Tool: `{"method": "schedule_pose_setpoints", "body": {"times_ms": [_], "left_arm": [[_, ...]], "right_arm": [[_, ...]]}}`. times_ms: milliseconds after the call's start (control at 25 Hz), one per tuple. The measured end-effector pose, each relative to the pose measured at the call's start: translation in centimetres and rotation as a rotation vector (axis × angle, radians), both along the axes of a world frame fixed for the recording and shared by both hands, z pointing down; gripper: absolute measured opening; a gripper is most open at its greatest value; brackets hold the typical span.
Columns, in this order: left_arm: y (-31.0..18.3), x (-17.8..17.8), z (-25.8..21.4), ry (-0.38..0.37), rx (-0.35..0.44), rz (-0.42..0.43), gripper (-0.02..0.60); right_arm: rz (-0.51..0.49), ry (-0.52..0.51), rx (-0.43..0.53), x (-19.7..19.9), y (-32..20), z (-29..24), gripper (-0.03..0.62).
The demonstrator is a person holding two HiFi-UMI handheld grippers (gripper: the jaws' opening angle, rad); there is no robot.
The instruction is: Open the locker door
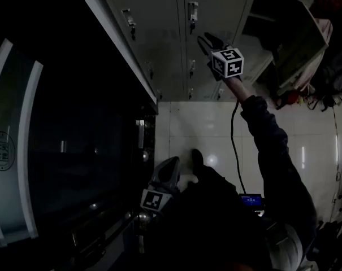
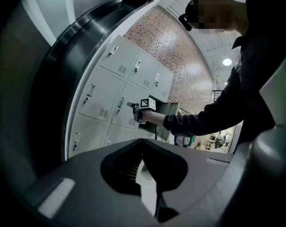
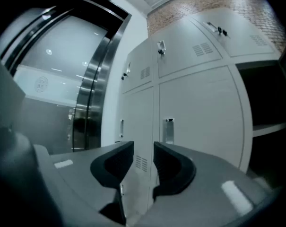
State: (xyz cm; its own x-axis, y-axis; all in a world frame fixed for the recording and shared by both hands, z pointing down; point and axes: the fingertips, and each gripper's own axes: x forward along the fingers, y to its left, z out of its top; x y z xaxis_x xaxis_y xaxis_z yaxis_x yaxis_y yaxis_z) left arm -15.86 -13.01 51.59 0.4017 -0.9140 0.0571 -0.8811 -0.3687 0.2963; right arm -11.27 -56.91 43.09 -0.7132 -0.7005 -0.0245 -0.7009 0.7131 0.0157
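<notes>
Grey locker doors (image 1: 159, 16) with small upright handles fill the top of the head view. My right gripper (image 1: 206, 38) is held out on a raised arm close before one door, just below its handle (image 1: 193, 13). In the right gripper view its jaws (image 3: 143, 148) stand open with nothing between them, and a door handle (image 3: 169, 130) shows just past the right jaw. The left gripper view shows that gripper (image 2: 131, 106) beside a locker handle (image 2: 120, 103). My left gripper (image 1: 171, 164) hangs low by the person's body, its jaws (image 2: 143, 142) shut and empty.
One locker (image 1: 272, 33) right of the gripper stands open, its dark compartment (image 3: 270, 126) empty-looking. A dark curved glass and steel wall (image 1: 74, 151) fills the left. Below are a white tiled floor (image 1: 204, 129), a hanging cable (image 1: 234, 134) and clutter (image 1: 323, 83) at the right.
</notes>
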Motion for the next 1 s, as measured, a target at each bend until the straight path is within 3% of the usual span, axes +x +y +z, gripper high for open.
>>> {"method": "schedule_pose_setpoints", "body": {"times_ms": [120, 200, 360, 440, 520, 600, 680, 800, 1000], "left_arm": [[1.3, -0.7, 0.9, 0.035, -0.119, -0.071, 0.011], [1.2, -1.5, 1.1, 0.033, -0.157, -0.105, 0.011], [0.1, -2.7, 1.2, 0.029, -0.173, -0.138, 0.011], [-0.3, -2.6, 1.2, 0.030, -0.169, -0.140, 0.011], [-0.5, -2.3, 1.0, 0.031, -0.162, -0.135, 0.011], [-0.4, -1.9, 0.8, 0.027, -0.152, -0.123, 0.011], [0.1, -1.6, 0.6, 0.022, -0.150, -0.117, 0.011], [0.9, -1.6, 0.4, 0.021, -0.148, -0.116, 0.011], [2.1, -0.6, 0.5, 0.025, -0.132, -0.069, 0.011]], "right_arm": [[0.022, 0.025, -0.065, -1.0, -4.5, 2.5, 0.120], [0.037, 0.045, -0.079, -2.5, -7.2, 3.0, 0.124], [0.124, 0.026, -0.089, -3.8, -10.7, 3.0, 0.133], [0.174, 0.029, -0.069, -3.4, -11.4, 3.2, 0.061], [0.184, 0.046, -0.045, -3.3, -11.6, 3.2, 0.061], [0.172, 0.049, -0.044, -3.6, -11.5, 2.6, 0.134], [0.146, 0.057, -0.061, -4.1, -11.5, 2.3, 0.124], [0.142, 0.048, -0.096, -3.8, -11.7, 2.5, 0.055], [0.005, 0.033, -0.081, -2.3, -5.6, 2.1, 0.058]]}}
